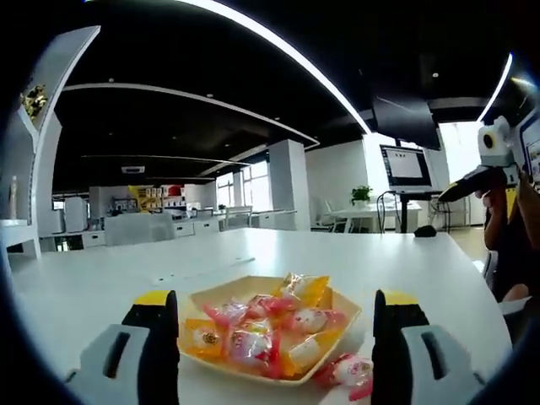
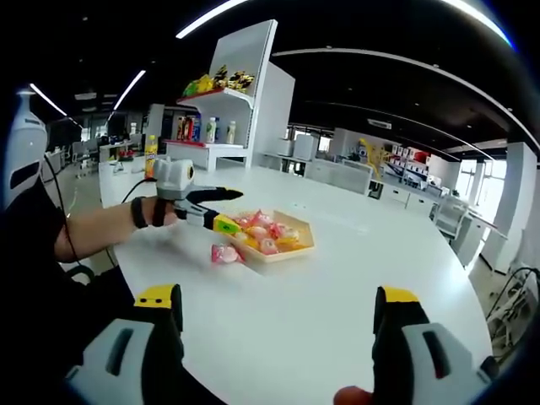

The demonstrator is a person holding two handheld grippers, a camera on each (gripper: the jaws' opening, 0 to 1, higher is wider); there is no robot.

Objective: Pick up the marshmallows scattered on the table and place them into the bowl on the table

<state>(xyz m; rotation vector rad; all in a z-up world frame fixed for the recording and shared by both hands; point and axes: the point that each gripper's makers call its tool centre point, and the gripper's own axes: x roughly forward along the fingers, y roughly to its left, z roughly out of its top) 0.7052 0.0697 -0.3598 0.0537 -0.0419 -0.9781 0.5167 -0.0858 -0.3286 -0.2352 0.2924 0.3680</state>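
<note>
Marshmallows (image 1: 268, 331) in pink and orange wrappers already fill most of the bowl (image 1: 342, 331), a shallow yellow dish with angled sides, on the white surface (image 2: 337, 278). One wrapped marshmallow (image 1: 350, 369) lies on the surface just outside the bowl's rim, on the side toward the person.

The left claw (image 1: 268, 354) hovers low over the bowl with its jaws wide apart and nothing between them; the loose piece sits just inside one jaw. In the right gripper view this claw reaches in over the bowl's near edge.

The right claw (image 2: 278, 337) hangs well back from the bowl, jaws also apart and empty.

To do this step well, I think the left claw should shift sideways away from the bowl until the loose piece is centred between the jaws, then close gently, because the wrapper is slippery and soft. Pushing against the bowl's rim could slide the bowl.
</note>
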